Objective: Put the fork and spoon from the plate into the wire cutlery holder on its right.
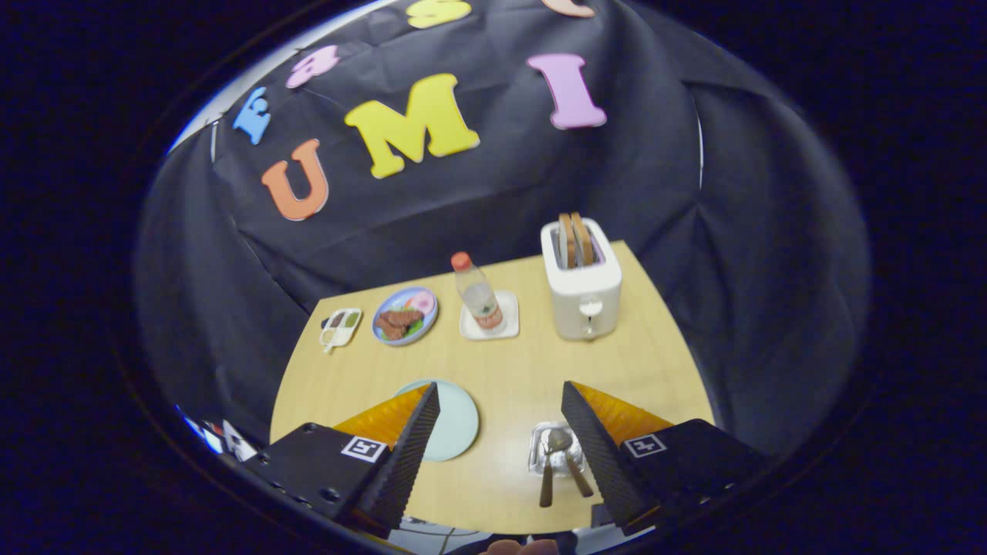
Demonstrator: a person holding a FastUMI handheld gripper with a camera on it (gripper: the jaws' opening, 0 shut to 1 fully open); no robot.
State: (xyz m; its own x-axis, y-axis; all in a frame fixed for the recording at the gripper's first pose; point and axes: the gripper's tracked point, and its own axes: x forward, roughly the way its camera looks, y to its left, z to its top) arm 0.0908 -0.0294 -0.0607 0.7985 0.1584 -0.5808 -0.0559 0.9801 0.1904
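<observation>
A pale blue plate (455, 420) lies on the wooden table (509, 362), partly hidden behind my left finger, with nothing on the part that shows. To its right stands the wire cutlery holder (544, 443), close to my right finger. Two utensils stand in it: a spoon (558, 441) with its bowl up and a second one, probably the fork (547, 482), both with brown handles pointing toward me. My gripper (501, 397) hovers high above the table, open, with nothing between its fingers.
At the back of the table stand a white toaster (581, 289) with two bread slices, a bottle (478, 297) on a white coaster, a blue plate of toy food (405, 316) and a small white sauce dish (340, 327). Black cloth surrounds the table.
</observation>
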